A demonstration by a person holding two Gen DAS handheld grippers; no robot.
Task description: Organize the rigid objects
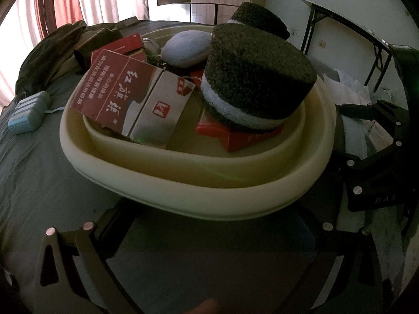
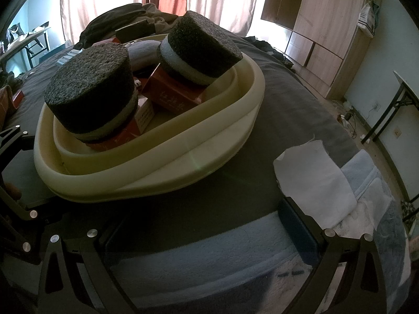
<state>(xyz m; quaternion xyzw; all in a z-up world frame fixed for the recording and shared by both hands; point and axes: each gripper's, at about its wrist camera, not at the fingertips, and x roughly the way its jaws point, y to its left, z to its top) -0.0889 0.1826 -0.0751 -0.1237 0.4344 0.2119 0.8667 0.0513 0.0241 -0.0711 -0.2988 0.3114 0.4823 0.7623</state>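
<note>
A cream basin (image 1: pixel 183 183) (image 2: pixel 162 167) sits on a grey bed. It holds two dark round foam blocks with pale bands (image 1: pixel 256 78) (image 1: pixel 258 19) (image 2: pixel 91 89) (image 2: pixel 201 49), red and white boxes (image 1: pixel 136 96) (image 2: pixel 172 94) and a grey oval object (image 1: pixel 186 48). My left gripper (image 1: pixel 209 225) is open and empty just in front of the basin's near rim. My right gripper (image 2: pixel 207 222) is open and empty, in front of the basin and to its right, over the bed.
A pale blue device with a cord (image 1: pixel 28 112) lies on the bed left of the basin. Dark clothes (image 1: pixel 60 49) are piled behind. White and blue towels (image 2: pixel 319 180) lie at the bed's right edge. A folding table (image 1: pixel 348 34) and a wardrobe (image 2: pixel 322 26) stand beyond.
</note>
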